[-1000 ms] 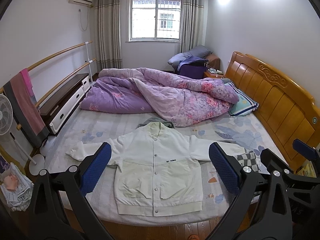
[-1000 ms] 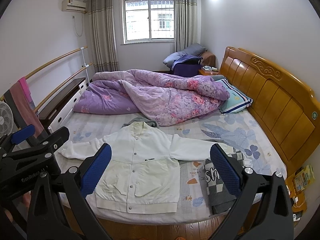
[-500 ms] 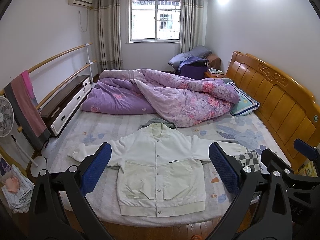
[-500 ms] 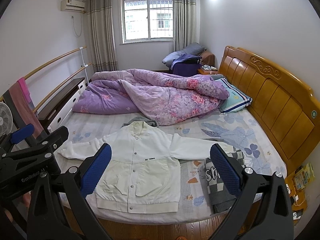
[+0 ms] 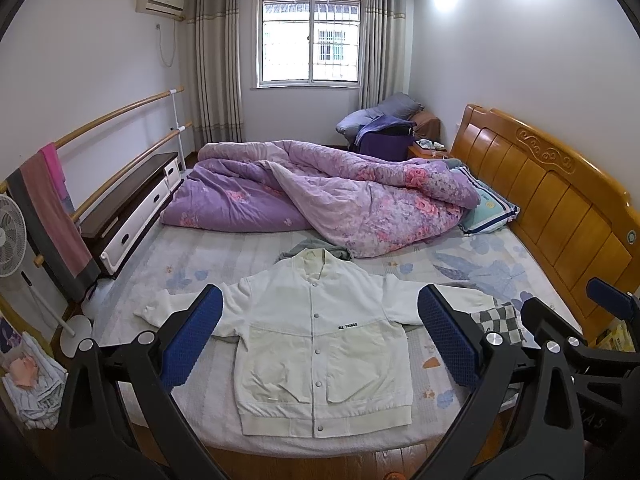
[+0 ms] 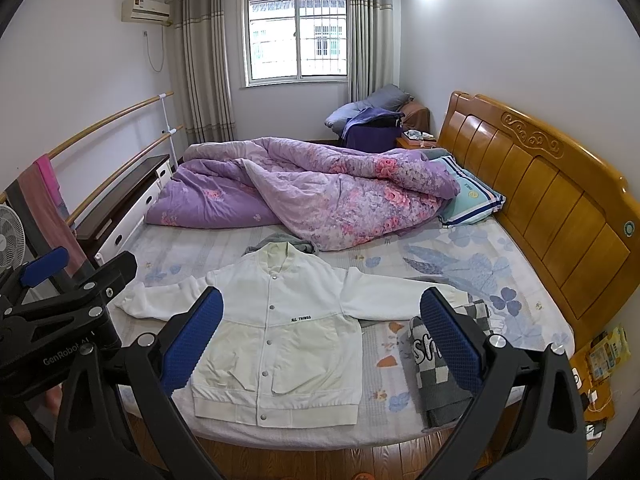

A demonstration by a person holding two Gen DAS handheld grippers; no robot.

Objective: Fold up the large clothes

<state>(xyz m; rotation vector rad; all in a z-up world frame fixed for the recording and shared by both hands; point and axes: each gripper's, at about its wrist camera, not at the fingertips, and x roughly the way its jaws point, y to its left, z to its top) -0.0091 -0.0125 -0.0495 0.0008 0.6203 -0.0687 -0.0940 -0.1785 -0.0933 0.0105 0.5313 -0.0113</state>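
Jacket [image 5: 320, 344]: white, snap-buttoned, spread flat and face-up on the bed [image 5: 208, 256], near the foot edge; both sleeves stretched out sideways, hem toward the cameras, collar toward the quilt.
Left gripper [image 5: 320, 340]: held above the floor short of the bed edge, aimed at the jacket; fingers [image 5: 192, 340] spread wide, nothing between them, apart from the cloth.
Right gripper [image 6: 320, 340]: also short of the bed edge, just beside the left one; fingers [image 6: 452, 340] spread wide, empty, not touching the jacket.
Gripper relation: in the right wrist view the left gripper's black body shows at the left edge; in the left wrist view the right gripper's body shows at the right edge.
Knit [image 6: 432, 368]: grey checked garment with white letters, bunched on the bed at the end of the jacket's sleeve on the headboard side, partly hidden behind a blue pad.
Grey garment [image 5: 316, 250]: peeks out from under the jacket collar.
Quilt [image 5: 320, 196]: purple floral, heaped across the far half of the bed.
Pillow [image 5: 488, 208]: pale blue, striped edge, against the headboard [image 5: 560, 200], partly under the quilt.
Fan [image 5: 12, 236]: white, standing left of the bed.
Towels [image 5: 52, 208]: draped on the wooden rail along the left wall.
Floor [image 6: 320, 456]: wood boards.
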